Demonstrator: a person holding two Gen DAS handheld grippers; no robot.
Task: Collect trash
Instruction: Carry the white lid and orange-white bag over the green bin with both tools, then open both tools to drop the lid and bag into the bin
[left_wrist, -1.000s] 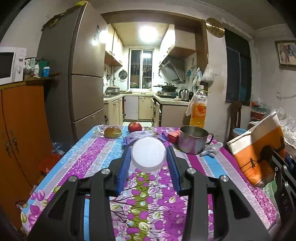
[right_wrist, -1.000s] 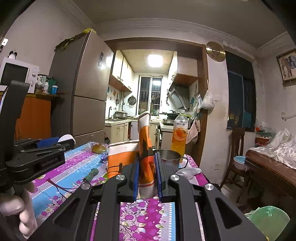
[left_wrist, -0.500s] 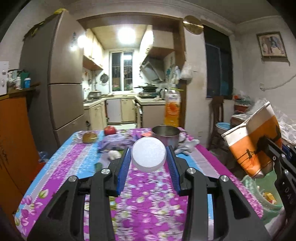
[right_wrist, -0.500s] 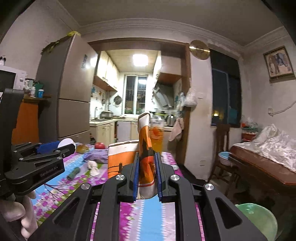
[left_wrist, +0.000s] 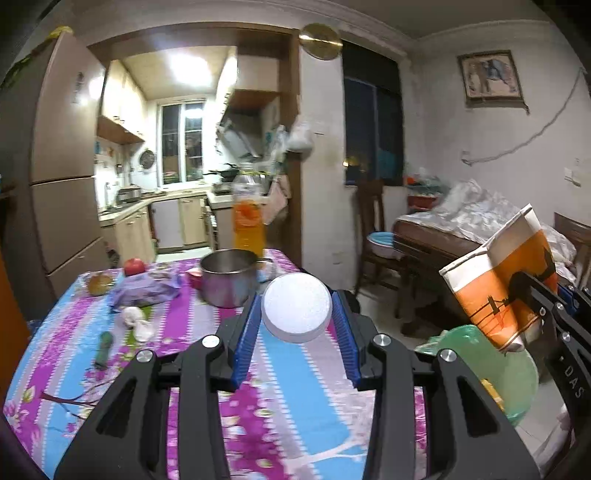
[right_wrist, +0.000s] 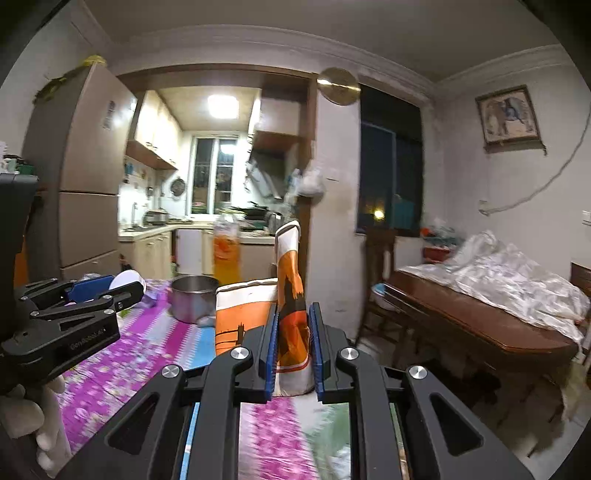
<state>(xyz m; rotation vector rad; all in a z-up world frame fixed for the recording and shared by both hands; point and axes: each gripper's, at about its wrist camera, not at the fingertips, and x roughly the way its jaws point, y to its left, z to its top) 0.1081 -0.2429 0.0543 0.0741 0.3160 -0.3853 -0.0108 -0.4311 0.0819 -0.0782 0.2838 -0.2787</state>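
My left gripper (left_wrist: 297, 325) pinches a white foam disc (left_wrist: 296, 312) between its blue pads, held in the air over the table (left_wrist: 291, 402). My right gripper (right_wrist: 293, 350) is pressed together on a crumpled orange-and-white paper cup (right_wrist: 291, 317); its lower end is hidden behind the fingers. From the left wrist view that cup (left_wrist: 498, 280) hangs at the far right, above a green-lined trash bin (left_wrist: 495, 373) whose near side is cut off by the right gripper's frame; only a yellowish scrap shows inside it. Past the disc, on the flowered cloth, stand a steel pot (left_wrist: 229, 277) and, behind it, an orange drink bottle (left_wrist: 248, 218), blurred. A purple packet (left_wrist: 146, 290), a red apple (left_wrist: 133, 266), a brownish fruit (left_wrist: 98, 283), a white crumpled scrap (left_wrist: 138, 321) and a small green object (left_wrist: 104, 345) lie to the left; what this last is I cannot tell. In the right wrist view the cloth below the fingers is smeared.
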